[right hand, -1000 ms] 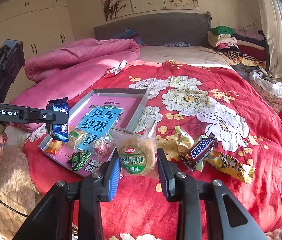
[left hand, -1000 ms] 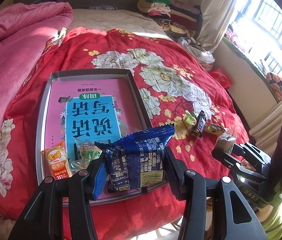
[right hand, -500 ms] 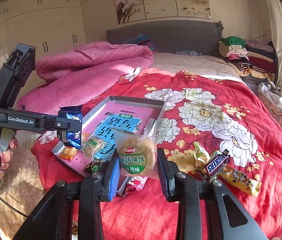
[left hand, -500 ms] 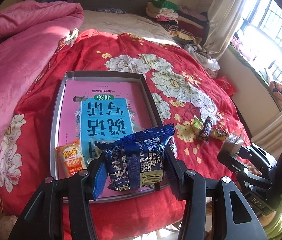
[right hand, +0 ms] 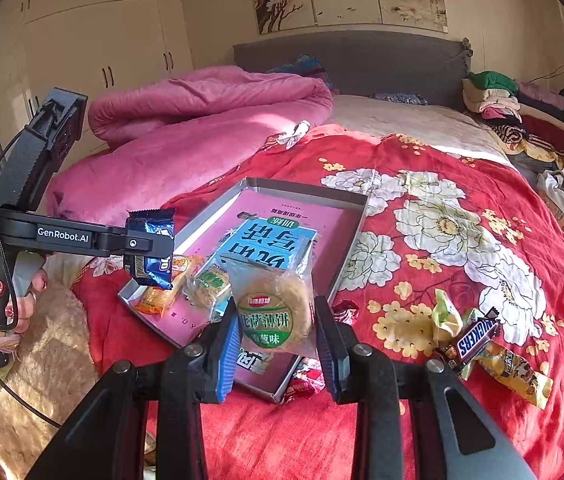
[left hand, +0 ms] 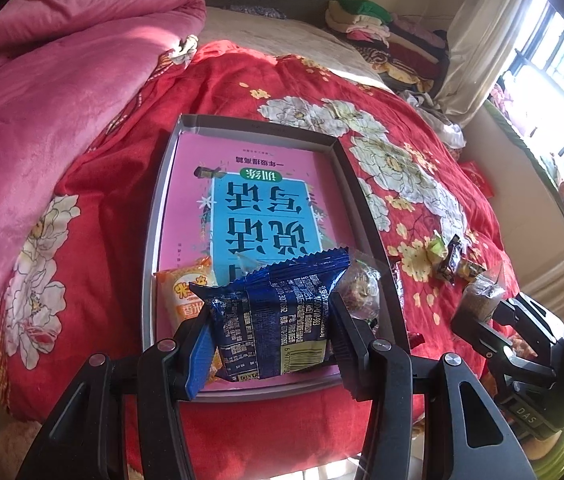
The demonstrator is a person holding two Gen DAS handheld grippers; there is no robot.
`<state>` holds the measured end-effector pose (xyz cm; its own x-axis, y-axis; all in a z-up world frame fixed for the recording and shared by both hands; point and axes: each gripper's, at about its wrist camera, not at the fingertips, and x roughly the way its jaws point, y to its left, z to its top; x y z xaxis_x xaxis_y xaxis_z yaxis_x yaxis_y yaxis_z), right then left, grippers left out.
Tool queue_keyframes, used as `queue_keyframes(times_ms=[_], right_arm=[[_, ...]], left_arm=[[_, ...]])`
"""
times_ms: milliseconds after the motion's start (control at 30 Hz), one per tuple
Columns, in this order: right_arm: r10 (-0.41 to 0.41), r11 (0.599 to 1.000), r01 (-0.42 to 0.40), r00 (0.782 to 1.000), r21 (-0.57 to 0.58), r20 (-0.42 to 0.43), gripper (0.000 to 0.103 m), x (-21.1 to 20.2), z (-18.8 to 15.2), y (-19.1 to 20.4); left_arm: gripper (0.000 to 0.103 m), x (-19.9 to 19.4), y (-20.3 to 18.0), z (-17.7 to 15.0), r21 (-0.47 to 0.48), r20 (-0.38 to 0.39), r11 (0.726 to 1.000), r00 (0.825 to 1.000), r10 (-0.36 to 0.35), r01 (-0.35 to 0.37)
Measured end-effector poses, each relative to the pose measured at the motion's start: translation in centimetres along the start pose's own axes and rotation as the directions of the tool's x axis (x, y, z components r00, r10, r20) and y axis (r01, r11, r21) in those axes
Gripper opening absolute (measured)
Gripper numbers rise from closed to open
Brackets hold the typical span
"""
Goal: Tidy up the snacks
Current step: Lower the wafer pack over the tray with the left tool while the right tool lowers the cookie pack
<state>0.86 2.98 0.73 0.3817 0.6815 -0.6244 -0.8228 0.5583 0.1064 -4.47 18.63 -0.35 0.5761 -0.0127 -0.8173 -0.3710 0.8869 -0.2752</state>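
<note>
Two packets are in my grip: left gripper (left hand: 272, 338) fingers clamp a blue snack pack (left hand: 278, 316) above the grey tray (left hand: 154, 216); right gripper (right hand: 278, 340) fingers pinch a round cracker packet (right hand: 272, 312). Red floral bedspread (right hand: 461, 208), pink quilt (right hand: 186, 136), wardrobe (right hand: 94, 40) behind.

"SNICKERS" on a candy bar (right hand: 475, 338); "GenRobot.AI" on the left tool (right hand: 150, 246).

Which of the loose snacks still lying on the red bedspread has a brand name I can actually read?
The Snickers bar, lying right of the tray. Its white label with blue lettering is legible; the green wrapper and yellow packet beside it are not.
</note>
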Motion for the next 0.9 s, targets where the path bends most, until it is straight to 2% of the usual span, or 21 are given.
queue_keyframes(times_ms=[400, 900], right_arm=[[0.011, 0.999, -0.014, 0.997, -0.032, -0.082, 0.035, 3.2, -1.0, 0.8], [0.034, 0.998, -0.044, 0.984, -0.053, -0.174, 0.035, 6.6, -2.3, 1.6]], left_arm=[[0.053, 2.6, 0.0, -0.7, 0.043, -0.048, 0.999, 0.998, 0.033, -0.031], [0.053, 3.6, 0.2, -1.0, 0.051, -0.073, 0.998, 0.997, 0.027, -0.023]])
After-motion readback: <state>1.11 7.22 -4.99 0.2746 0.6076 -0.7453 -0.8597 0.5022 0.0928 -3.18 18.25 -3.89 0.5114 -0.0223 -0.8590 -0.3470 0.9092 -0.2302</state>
